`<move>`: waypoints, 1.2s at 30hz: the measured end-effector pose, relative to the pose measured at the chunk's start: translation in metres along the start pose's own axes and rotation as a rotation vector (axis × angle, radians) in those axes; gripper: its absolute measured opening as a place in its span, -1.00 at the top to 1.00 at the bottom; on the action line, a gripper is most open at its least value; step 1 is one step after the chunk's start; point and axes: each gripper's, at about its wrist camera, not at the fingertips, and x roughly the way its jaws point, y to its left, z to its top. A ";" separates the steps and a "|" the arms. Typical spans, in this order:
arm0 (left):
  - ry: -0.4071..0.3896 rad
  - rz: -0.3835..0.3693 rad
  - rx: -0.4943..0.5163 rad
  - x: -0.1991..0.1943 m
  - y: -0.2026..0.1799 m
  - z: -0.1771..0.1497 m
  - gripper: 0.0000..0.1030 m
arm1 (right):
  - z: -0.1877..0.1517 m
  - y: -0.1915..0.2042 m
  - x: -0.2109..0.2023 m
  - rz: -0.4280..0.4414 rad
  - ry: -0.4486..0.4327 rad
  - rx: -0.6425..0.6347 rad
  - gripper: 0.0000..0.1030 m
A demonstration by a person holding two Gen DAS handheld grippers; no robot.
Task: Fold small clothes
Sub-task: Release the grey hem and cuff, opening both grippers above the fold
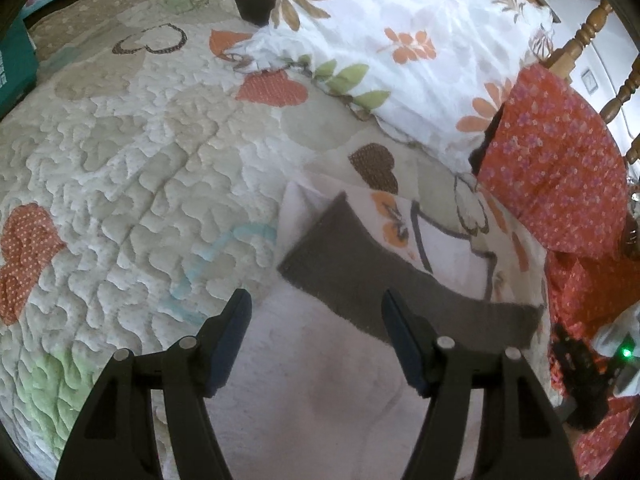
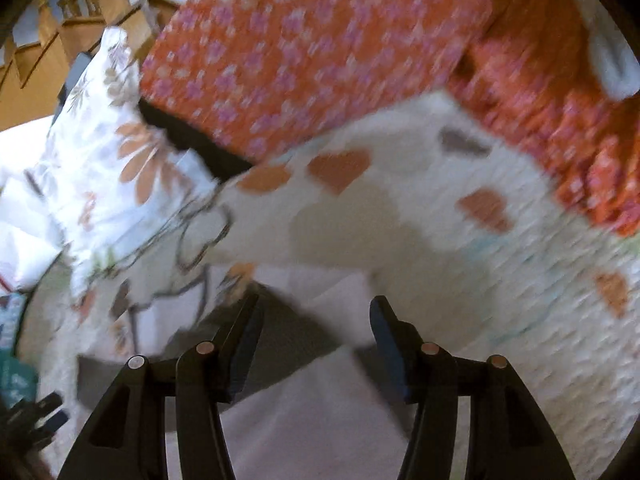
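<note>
The garment (image 1: 340,380) lies flat on the quilt (image 1: 120,152), grey band (image 1: 360,276) across it — spread for folding. Left gripper (image 1: 316,312) and right gripper (image 2: 316,320) both hover released above it, grasping nothing — likely choosing edges.

A pale pinkish-white small garment (image 1: 320,380) carries a dark grey-brown band (image 1: 360,280) at its edge, with an orange butterfly print (image 1: 390,220) and grey outlines on its white part toward 1 o'clock. The cream quilted bedspread (image 1: 140,168) is stitched in wavy lines and patched with orange dotted hearts (image 1: 24,248), a brown heart (image 1: 374,164) and light green and blue shapes. The white pillow (image 1: 400,40) at 12 o'clock shows orange, tan and green leaves. The orange-red cloth (image 1: 560,168) at 3 o'clock is sprinkled with small pink-purple flowers. Both grippers are black with dark blue pads (image 1: 232,344).
</note>
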 end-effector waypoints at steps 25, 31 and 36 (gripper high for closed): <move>0.126 0.056 -0.100 0.015 0.028 0.006 -0.35 | -0.004 0.010 0.039 0.147 0.205 -0.067 -0.19; 0.112 0.067 -0.065 -0.015 0.045 -0.004 -0.37 | 0.000 -0.020 0.019 0.153 0.234 0.001 -0.21; 0.145 0.047 -0.037 -0.029 0.054 -0.021 -0.48 | -0.009 -0.056 0.004 0.170 0.290 0.063 -0.22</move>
